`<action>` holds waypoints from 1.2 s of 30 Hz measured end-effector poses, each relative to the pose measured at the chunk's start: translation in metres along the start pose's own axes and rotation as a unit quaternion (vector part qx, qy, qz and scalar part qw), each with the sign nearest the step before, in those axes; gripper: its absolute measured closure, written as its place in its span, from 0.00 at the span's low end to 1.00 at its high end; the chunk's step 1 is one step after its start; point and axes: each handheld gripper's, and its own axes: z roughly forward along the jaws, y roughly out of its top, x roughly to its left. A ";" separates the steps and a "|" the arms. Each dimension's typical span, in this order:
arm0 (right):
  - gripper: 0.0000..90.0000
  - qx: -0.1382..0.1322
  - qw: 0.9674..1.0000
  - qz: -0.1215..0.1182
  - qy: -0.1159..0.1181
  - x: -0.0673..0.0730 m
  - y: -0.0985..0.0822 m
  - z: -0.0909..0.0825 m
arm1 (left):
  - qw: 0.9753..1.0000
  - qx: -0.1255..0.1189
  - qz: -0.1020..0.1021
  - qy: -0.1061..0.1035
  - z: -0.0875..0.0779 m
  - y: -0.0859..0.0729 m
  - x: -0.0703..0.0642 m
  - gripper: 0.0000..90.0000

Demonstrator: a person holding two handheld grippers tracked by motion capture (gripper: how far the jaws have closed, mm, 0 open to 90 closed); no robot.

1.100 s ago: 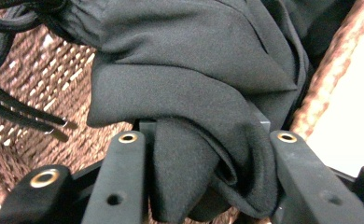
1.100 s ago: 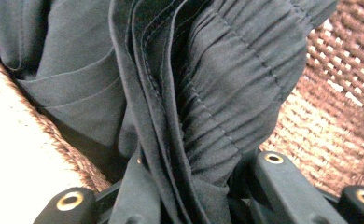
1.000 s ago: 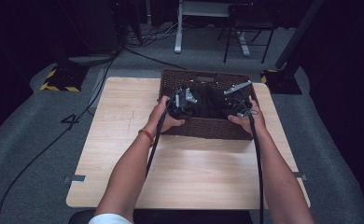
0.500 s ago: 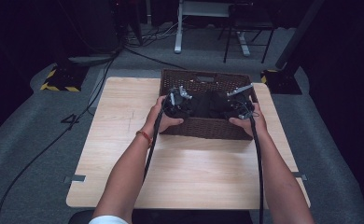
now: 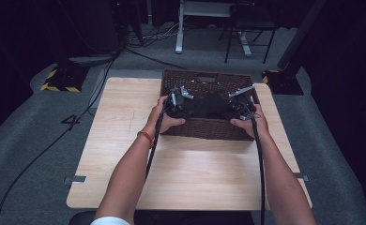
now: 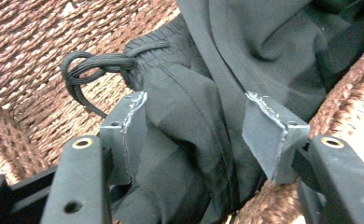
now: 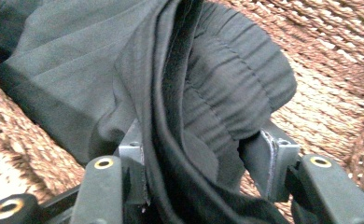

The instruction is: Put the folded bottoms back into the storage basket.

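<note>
Two grippers were held over a woven basket [image 5: 204,129] set toward twelve o'clock on the wooden surface [image 5: 190,173], and a dark garment [image 5: 209,105] was lying inside it. The left gripper [image 6: 196,135] was seen at nine o'clock of the garment, the right gripper [image 7: 203,158] at three o'clock. Both had just been opening; cloth was bunched between the jaws of each, yet the pads stood apart from it, so both were judged released. A black drawstring [image 6: 94,70] lay at ten o'clock of the left gripper. For a clean release, the jaws would best be spread wider and both grippers lifted straight up, so that no fold or cord is dragged out.
</note>
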 end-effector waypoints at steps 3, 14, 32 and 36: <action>0.49 -0.008 1.000 0.008 -0.001 -0.001 -0.001 -0.002 | 1.000 0.002 -0.006 0.008 -0.002 0.000 0.002 0.41; 0.32 -0.041 0.999 0.026 -0.007 -0.004 -0.004 -0.010 | 0.999 -0.011 -0.022 0.026 -0.012 0.004 0.009 0.33; 0.21 -0.095 0.995 -0.007 -0.009 0.008 -0.007 -0.053 | 0.996 -0.080 -0.028 0.001 -0.068 -0.005 0.009 0.20; 0.24 -0.099 0.995 -0.025 -0.017 0.014 -0.009 -0.065 | 0.997 -0.079 -0.017 0.009 -0.079 -0.010 0.006 0.20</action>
